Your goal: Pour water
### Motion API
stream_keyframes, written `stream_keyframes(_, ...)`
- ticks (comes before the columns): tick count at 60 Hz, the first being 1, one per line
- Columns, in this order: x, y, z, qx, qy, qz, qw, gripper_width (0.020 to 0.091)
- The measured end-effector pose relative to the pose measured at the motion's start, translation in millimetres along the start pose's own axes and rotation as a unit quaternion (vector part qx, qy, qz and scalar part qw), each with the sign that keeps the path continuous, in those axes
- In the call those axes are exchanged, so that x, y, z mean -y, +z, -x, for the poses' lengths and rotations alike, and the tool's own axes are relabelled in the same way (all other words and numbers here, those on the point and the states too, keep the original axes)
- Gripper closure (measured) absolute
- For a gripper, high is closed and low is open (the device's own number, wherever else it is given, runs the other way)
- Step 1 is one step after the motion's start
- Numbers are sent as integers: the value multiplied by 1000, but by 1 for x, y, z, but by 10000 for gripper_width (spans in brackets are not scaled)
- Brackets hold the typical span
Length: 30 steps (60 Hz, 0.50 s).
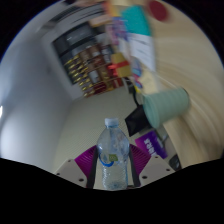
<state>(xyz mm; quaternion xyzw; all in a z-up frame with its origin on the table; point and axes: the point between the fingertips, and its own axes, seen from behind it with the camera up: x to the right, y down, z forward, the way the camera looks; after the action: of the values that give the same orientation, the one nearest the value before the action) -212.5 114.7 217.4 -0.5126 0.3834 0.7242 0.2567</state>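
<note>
The jaws are clamped on a clear plastic water bottle, one purple pad pressed against each of its sides, so the gripper carries it upright between the fingers. The bottle has a pale cap and a light label round its middle. The whole view is tilted. Just beyond the bottle, to its right, a pale green cup sits on a light wooden table. Well beyond them, shelves packed with colourful goods stand against the far wall
</note>
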Motion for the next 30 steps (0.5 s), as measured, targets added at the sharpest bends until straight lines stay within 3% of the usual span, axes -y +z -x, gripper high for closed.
stream_keyframes(4, -5, -13, 41, 20, -142, -1, 990, 567)
stream_keyframes(8, 6, -33, 100, 57, -300, -24, 952, 567)
stream_keyframes(15, 45, -74, 194, 78, -563, -106, 816, 571)
stream_keyframes(18, 62, -100, 207, 69, -662, -134, 734, 571)
stream_keyframes(23, 130, -128, 197, 3, -768, -172, 617, 574)
stream_keyframes(30, 225, -155, 128, -89, -812, -177, 548, 570)
